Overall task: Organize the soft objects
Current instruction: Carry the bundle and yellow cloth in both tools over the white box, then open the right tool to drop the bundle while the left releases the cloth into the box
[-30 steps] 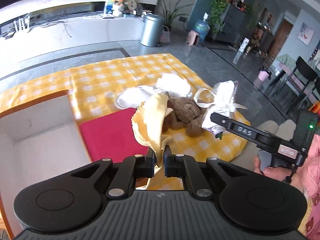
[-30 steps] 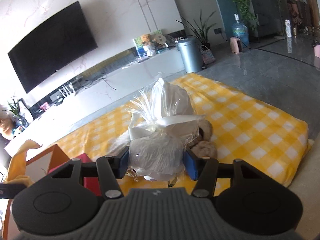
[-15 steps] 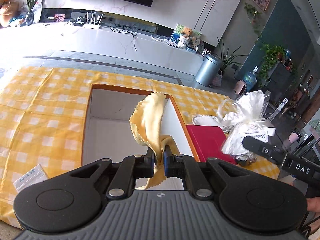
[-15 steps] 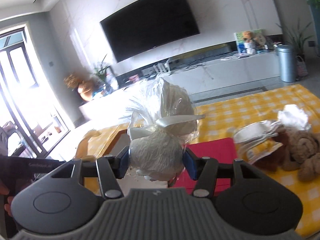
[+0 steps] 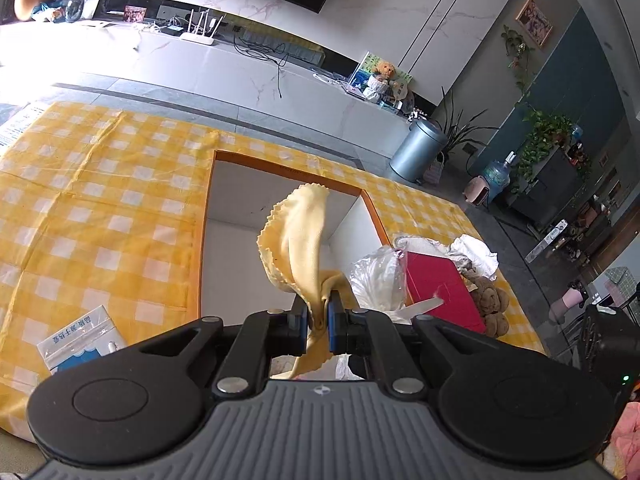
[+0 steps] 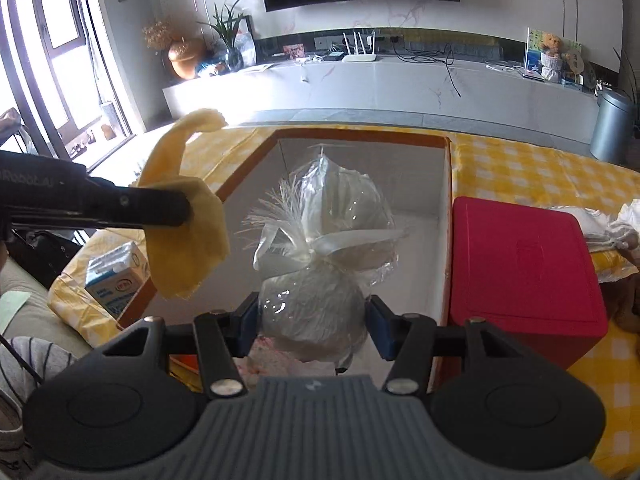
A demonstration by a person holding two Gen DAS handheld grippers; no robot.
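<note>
- Yellow-and-white checked cloth (image 5: 100, 216) covers the surface on which everything lies; whether a table or a mattress is beneath it cannot be told, though the grey floor is close alongside.
- Nearest, the left claw (image 5: 318, 318) is pinched almost shut on a fold of the yellow cleaning cloth (image 5: 298, 240), which stands up limply above the jaws and hangs below them, held clear so that it can drop freely.
- Likewise close, the right claw (image 6: 312, 320) is half-wide, its blue pads pressing the round base of a cellophane-wrapped white bundle (image 6: 320, 248) tied with a white ribbon; its contents are blurred by the wrap.
- Both loads hang over the open orange-rimmed box (image 6: 446, 216), white inside, apparently the place meant for soft things. Its near floor is hidden behind the claws; something pink and pale lies there, not identifiable.
- Beside the box sits a red lidded case (image 6: 520, 264), touching its right wall.
- Beyond, a brown teddy bear (image 5: 490, 304) and white fabric (image 5: 474, 250) wait, partly cut off.
- A blue-and-white packet (image 5: 86, 338) lies left, its print unreadable.
</note>
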